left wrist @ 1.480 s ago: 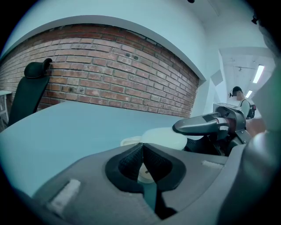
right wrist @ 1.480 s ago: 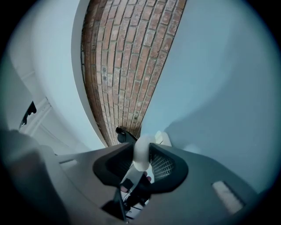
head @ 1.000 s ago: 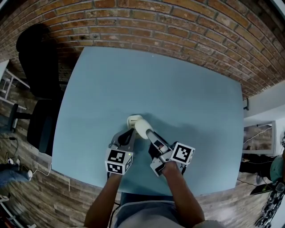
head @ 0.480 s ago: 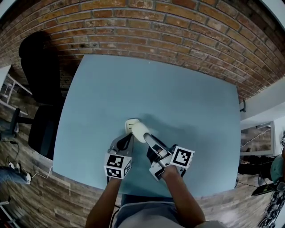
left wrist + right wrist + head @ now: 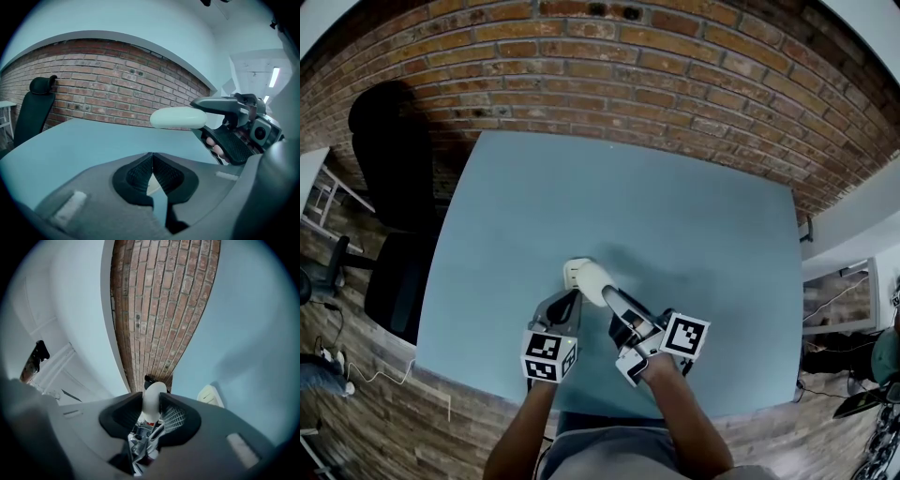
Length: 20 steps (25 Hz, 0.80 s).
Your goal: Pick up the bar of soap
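Note:
The pale, oval bar of soap [image 5: 592, 280] hangs a little above the light-blue table [image 5: 694, 216], and my right gripper [image 5: 600, 289] is shut on its near end. In the right gripper view the soap [image 5: 153, 399] stands edge-on between the two pads. A small white soap dish [image 5: 573, 269] lies on the table just left of and beyond the soap, and it also shows in the right gripper view [image 5: 211, 396]. My left gripper [image 5: 569, 303] hovers beside it, its pads closed together with nothing held [image 5: 152, 161]. From there the soap [image 5: 178, 117] shows up high on the right.
A brick wall [image 5: 675, 66] runs along the table's far edge. A black office chair [image 5: 389, 187] stands off the left side. The table's near edge is just under my hands.
Both grippers have risen a little, the right one more, carrying the soap higher above the dish. The grip on the soap looks the same.

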Each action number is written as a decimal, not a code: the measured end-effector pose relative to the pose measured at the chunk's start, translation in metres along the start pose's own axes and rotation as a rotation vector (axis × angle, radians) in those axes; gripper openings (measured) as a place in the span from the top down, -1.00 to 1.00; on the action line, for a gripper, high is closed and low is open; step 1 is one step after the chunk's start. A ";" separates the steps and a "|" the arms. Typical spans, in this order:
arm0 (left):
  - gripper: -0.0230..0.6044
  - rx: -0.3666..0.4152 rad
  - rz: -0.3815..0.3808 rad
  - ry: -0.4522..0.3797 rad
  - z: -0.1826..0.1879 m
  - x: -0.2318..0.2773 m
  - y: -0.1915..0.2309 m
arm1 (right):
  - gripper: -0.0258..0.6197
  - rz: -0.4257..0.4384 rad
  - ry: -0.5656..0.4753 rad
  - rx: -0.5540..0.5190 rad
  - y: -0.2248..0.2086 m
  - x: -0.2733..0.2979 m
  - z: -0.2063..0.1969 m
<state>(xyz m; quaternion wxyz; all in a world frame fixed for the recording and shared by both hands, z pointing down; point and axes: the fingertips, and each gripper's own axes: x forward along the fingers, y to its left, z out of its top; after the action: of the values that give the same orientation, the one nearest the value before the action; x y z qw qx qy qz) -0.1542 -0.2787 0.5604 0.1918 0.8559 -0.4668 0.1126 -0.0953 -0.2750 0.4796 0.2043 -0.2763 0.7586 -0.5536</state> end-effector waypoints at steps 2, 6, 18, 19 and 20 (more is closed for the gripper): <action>0.92 -0.017 0.003 -0.009 0.003 -0.004 -0.001 | 0.56 0.008 0.002 0.000 0.005 -0.001 0.000; 0.92 -0.011 0.004 -0.023 0.008 -0.010 -0.005 | 0.56 0.028 0.004 0.001 0.015 -0.002 -0.002; 0.92 0.031 0.004 -0.065 0.034 -0.036 -0.020 | 0.56 0.085 0.050 -0.026 0.057 -0.010 -0.012; 0.92 0.035 0.003 -0.071 0.038 -0.038 -0.022 | 0.56 0.093 0.052 -0.029 0.060 -0.010 -0.012; 0.92 0.041 0.004 -0.076 0.042 -0.040 -0.023 | 0.56 0.102 0.055 -0.031 0.064 -0.011 -0.012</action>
<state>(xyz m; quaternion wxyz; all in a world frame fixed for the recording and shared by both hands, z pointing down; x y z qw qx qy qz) -0.1561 -0.2553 0.5025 0.1562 0.8625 -0.4729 0.0897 -0.1070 -0.2445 0.4223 0.2071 -0.2253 0.7853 -0.5381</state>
